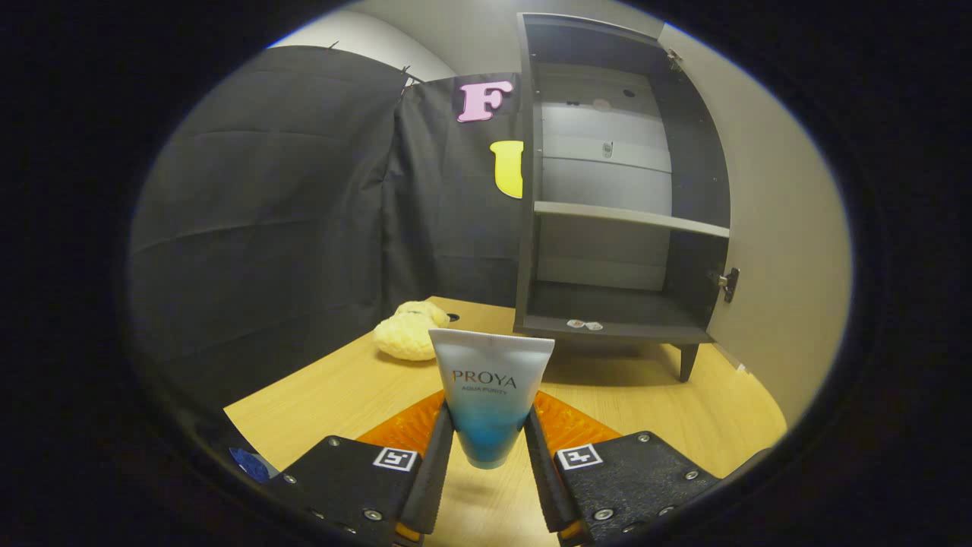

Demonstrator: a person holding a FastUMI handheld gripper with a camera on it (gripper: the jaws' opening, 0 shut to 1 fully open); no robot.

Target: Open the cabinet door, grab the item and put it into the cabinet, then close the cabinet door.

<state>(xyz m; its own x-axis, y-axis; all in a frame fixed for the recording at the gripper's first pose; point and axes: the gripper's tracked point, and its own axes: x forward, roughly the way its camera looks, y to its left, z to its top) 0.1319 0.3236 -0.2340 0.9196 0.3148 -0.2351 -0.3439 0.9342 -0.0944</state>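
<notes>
The gripper (488, 448) is clenched on a tube (490, 395), both fingers pressing its lower, narrower end while its wide crimped end stands upright, held above the table (334, 387) just in front of the open cabinet (607, 220). The tube looks light, soft-walled and slick, so it may squash or slide. A hold on the firmer lower body, as here, seems sounder than one near the flat crimp.
</notes>
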